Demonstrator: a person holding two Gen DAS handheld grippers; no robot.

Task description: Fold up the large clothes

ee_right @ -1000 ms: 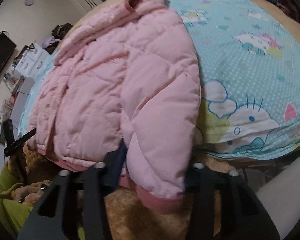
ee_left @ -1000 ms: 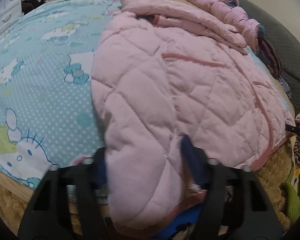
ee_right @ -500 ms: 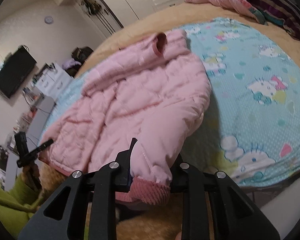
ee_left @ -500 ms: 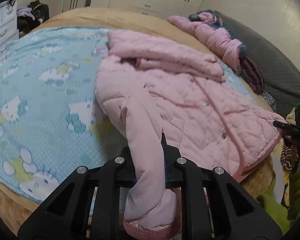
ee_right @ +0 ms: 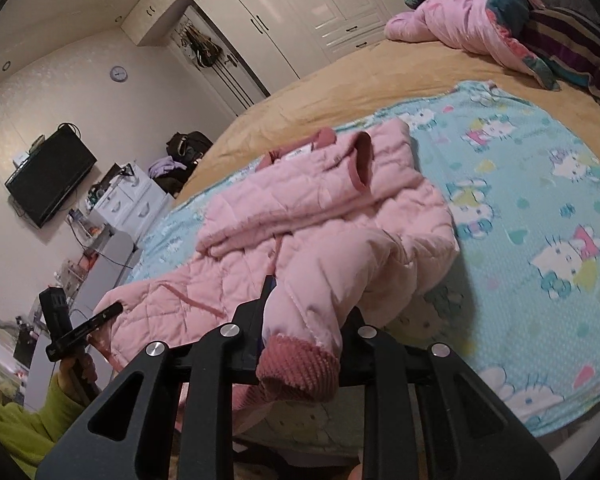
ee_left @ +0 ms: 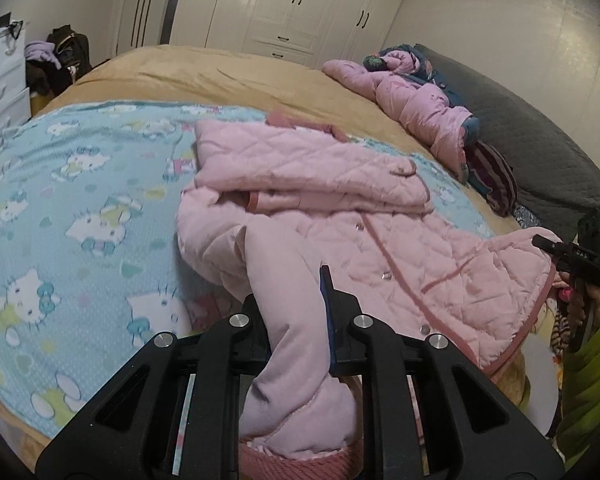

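A pink quilted jacket (ee_left: pixel 340 208) lies front-up on a blue cartoon-cat blanket (ee_left: pixel 60 200) on the bed; it also shows in the right wrist view (ee_right: pixel 320 216). My left gripper (ee_left: pixel 296 320) is shut on one sleeve (ee_left: pixel 288 300) near its ribbed cuff and holds it lifted. My right gripper (ee_right: pixel 304 320) is shut on the other sleeve (ee_right: pixel 320 280), its dark pink cuff (ee_right: pixel 296 368) hanging toward the camera. The other gripper shows at the jacket's hem in each view (ee_left: pixel 572 256) (ee_right: pixel 76 332).
A tan bedcover (ee_left: pixel 228 76) lies under the blanket. A second pink coat and a striped garment (ee_left: pixel 420 108) are piled at the far side by a grey headboard (ee_left: pixel 540 140). White drawers (ee_left: pixel 0 92) and a wall TV (ee_right: pixel 50 180) stand beyond the bed.
Both grippers have closed on the sleeves and pulled back and up from the bed. The sleeves are now lifted off the jacket's body and the view is wider.
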